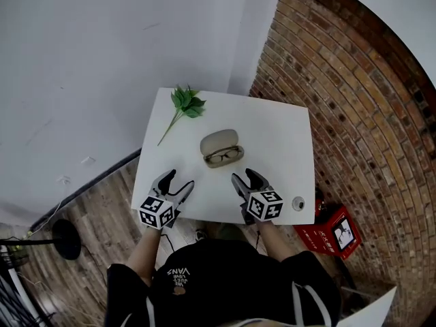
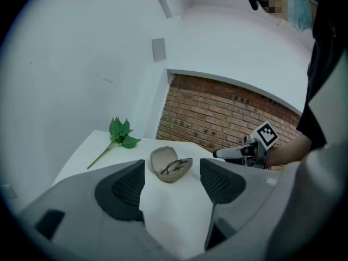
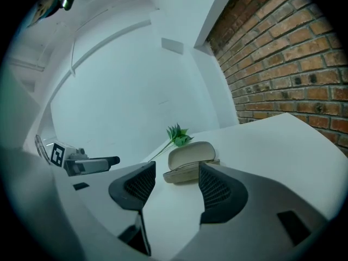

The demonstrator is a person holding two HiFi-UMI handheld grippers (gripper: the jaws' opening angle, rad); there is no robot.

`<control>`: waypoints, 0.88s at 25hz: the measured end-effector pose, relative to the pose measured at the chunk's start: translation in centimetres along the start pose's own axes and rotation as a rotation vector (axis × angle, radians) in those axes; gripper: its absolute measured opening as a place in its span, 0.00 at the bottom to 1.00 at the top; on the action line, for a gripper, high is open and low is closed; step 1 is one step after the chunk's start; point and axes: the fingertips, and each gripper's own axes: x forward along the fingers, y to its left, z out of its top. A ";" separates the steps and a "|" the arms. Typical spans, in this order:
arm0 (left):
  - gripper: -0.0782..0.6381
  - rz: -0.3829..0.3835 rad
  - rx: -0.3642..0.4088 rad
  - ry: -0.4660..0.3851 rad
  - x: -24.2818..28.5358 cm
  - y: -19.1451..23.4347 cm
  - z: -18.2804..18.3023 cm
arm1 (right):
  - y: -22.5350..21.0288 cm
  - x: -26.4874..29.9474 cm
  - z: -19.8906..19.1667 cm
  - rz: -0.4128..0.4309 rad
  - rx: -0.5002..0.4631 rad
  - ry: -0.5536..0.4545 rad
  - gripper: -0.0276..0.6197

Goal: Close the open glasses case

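— Midway across the table sits the open glasses case, glasses inside. Where do I push?
— My left gripper and right gripper gape empty, short of it. Likely light, stiff; I'd press the lid.

tiny round object, nature unclear

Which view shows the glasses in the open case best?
The head view: it looks down into the open case, so the whole glasses show. The left gripper view shows them slanted and small. The right gripper view shows mainly the case's side and lid.
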 end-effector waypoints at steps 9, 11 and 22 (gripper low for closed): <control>0.55 0.013 -0.001 0.007 4.7 3.5 1.8 | -3.2 3.9 0.7 0.012 -0.014 0.056 0.40; 0.56 0.002 0.002 0.009 6.0 3.9 2.2 | -3.8 4.7 0.9 0.016 -0.020 0.066 0.40; 0.63 -0.134 0.027 0.075 12.3 5.0 2.6 | -5.8 8.1 0.8 0.037 -0.059 0.127 0.39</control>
